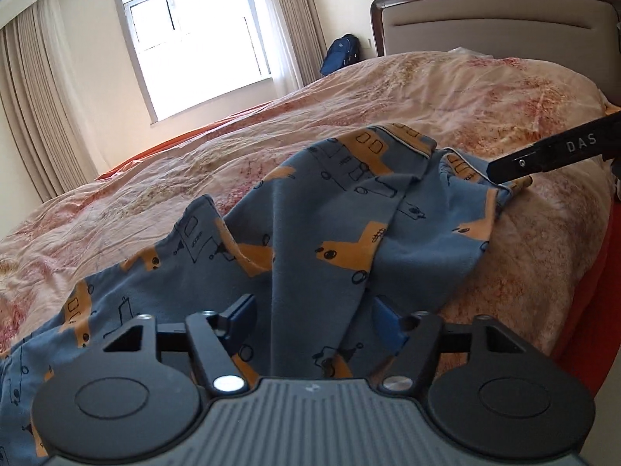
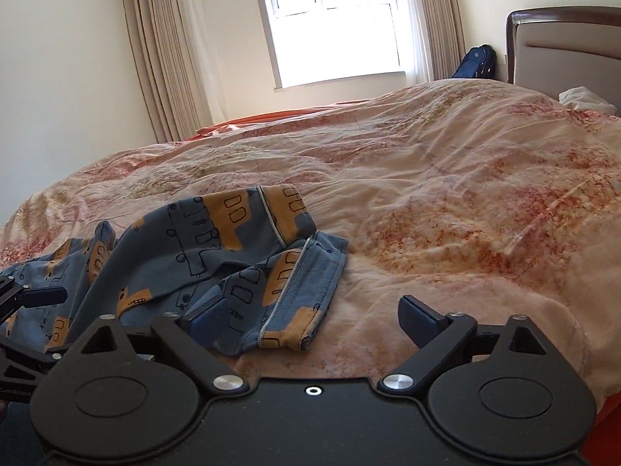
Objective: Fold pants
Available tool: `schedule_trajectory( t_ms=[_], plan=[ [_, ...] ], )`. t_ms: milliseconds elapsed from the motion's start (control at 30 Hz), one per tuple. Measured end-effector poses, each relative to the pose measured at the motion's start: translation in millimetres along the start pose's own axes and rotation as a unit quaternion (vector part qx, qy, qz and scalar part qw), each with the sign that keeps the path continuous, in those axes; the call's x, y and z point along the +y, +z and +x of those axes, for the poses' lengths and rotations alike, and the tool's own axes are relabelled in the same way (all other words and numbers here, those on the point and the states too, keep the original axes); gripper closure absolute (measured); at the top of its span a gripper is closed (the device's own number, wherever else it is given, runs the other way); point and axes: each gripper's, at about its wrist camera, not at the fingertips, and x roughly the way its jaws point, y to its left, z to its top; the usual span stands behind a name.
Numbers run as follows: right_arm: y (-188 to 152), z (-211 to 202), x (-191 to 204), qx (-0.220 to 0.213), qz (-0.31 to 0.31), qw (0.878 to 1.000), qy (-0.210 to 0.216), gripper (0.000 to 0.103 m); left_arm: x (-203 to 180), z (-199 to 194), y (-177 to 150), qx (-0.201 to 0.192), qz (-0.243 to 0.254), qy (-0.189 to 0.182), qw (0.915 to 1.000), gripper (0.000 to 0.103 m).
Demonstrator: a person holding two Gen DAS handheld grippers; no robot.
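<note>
A pair of soft blue cotton pants printed with orange vehicle shapes (image 1: 330, 233) lies crumpled near the front edge of a bed covered by a wrinkled cream quilt with a reddish floral pattern (image 1: 485, 89). The left gripper (image 1: 314, 316) sits low over the near end of the garment with its jaws spread fairly wide; a raised ridge of fabric runs up between its blue-padded fingertips (image 1: 242, 310), but they do not look closed on it. From here the cloth stretches away and to the right, its long axis slanting toward the piped hems at the far end. The right gripper (image 2: 310, 316) also stands wide and holds nothing: its left pad (image 2: 207, 318) rests at the edge of the nearer hem, while its right pad hangs over bare quilt. In the left view that gripper's black finger hovers just beside the hem end. So each hand is nearest one end, which suits a two-handed straightening first. No containers are visible; a dark blue backpack (image 2: 475, 62) stands against the far wall.
</note>
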Motion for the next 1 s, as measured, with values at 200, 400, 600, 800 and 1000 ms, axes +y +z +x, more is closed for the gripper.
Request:
schedule_trajectory(
  t_ms=[200, 400, 600, 800, 1000],
  plan=[
    [-1.9, 23.3, 11.4, 0.033, -0.016, 0.999, -0.002, 0.052, 0.1, 5.9, -0.2, 0.01, 0.003, -0.001, 0.9999, 0.074],
    [5.4, 22.7, 17.7, 0.027, -0.05, 0.998, -0.008, 0.091, 9.5, -0.5, 4.6, 0.004, -0.028, 0.008, 0.9996, 0.1],
    [23.6, 13.8, 10.4, -0.003, -0.108, 0.992, -0.064, 0.092, 13.7, -11.0, 4.4, -0.007, -0.038, 0.003, 0.9992, 0.1],
    [12.4, 26.4, 2.4, 0.016, -0.092, 0.993, -0.078, 0.065, 15.3, -6.9, 1.2, 0.001, -0.044, -0.001, 0.9991, 0.1],
    [33.1, 16.0, 8.6, -0.041, -0.081, 0.995, -0.03, 0.038, 15.3, -4.7, 1.3, 0.003, -0.05, 0.0, 0.9988, 0.1]
  ],
)
